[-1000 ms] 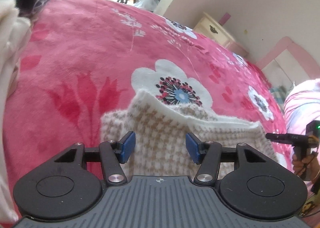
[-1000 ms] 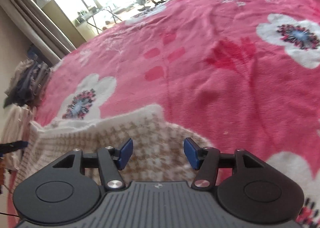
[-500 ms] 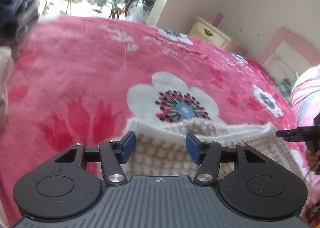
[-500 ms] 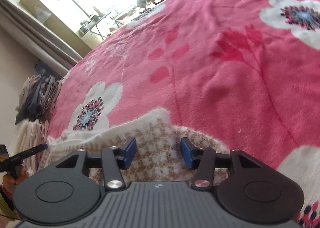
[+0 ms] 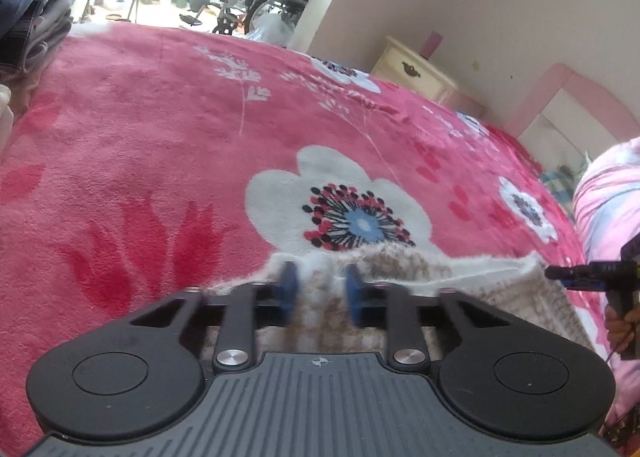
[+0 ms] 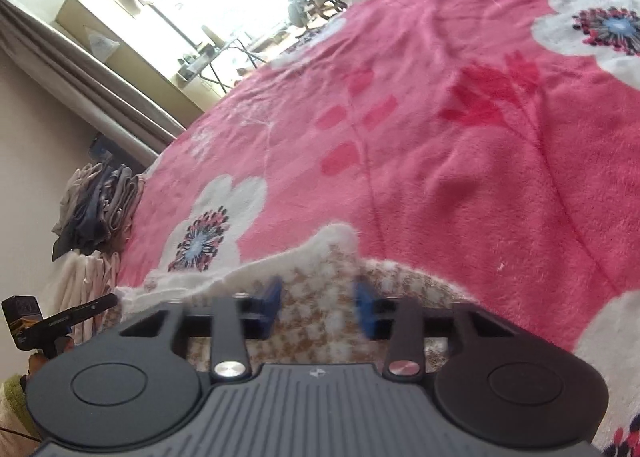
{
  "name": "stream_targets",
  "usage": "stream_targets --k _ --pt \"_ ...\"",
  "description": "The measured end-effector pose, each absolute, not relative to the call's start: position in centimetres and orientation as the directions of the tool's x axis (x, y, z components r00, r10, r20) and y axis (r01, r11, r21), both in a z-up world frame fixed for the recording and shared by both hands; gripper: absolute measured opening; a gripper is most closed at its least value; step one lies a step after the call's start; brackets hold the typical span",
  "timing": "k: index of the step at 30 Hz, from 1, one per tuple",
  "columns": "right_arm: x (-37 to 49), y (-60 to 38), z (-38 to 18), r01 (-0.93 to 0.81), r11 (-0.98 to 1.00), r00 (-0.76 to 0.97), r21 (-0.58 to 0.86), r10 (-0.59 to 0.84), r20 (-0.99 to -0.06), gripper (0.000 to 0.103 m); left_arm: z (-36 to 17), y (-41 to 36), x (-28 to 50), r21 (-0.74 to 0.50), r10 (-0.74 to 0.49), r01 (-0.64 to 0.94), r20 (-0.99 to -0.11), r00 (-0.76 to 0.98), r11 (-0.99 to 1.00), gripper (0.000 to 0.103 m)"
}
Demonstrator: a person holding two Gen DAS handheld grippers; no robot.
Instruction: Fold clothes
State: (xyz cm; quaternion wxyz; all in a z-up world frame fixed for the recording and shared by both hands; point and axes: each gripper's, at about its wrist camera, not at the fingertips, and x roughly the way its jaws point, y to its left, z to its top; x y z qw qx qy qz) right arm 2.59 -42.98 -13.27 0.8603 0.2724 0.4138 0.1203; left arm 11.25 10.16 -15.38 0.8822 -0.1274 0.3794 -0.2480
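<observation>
Houndstooth knit garment (image 5: 404, 277), beige/white w/ fleecy lining, lies on pink floral blanket (image 5: 160, 161), far edge just past both claws. Left gripper (image 5: 318, 289) & right gripper (image 6: 316, 307): blue pads partly open, straddling the cloth, nothing pinched yet; blur hides any contact. Step looks like grabbing the edge for a fold. Next: close on fabric, both sides together, then lift evenly.

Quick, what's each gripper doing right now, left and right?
Left gripper: open, jaws astride the beige houndstooth fleece garment.
Right gripper: open, over the same garment's edge.
</observation>
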Motion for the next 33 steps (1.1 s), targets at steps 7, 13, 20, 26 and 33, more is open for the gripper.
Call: stream_targets --k 7,13,20,26,33 --pt "0.2 -43.5 -11.0 0.021 0.820 0.721 0.571 0.384 -0.577 0.007 -13.8 11.0 10.6 -0.475 -0.534 0.289 -0.538 0.653 0.831 0.003" --pt "-1.9 -44.2 -8.9 0.038 0.813 0.775 0.581 0.343 -0.531 0.007 -12.2 10.9 10.9 -0.522 -0.552 0.284 -0.480 0.682 0.804 0.002" --pt "-1.5 -45.4 -10.2 0.088 0.803 0.773 0.590 0.319 -0.548 0.007 -13.7 10.5 12.6 -0.527 -0.544 0.260 -0.503 0.672 0.809 0.002" --pt "0.4 -45.6 -13.9 0.136 0.817 0.727 0.560 0.301 -0.617 0.007 -16.5 10.3 13.5 -0.493 -0.506 0.224 -0.566 0.651 0.841 0.003" --pt "0.9 -45.2 -14.2 0.193 0.851 0.661 0.488 0.255 -0.706 0.024 -15.9 10.5 13.3 -0.451 -0.446 0.182 -0.593 0.671 0.874 0.032"
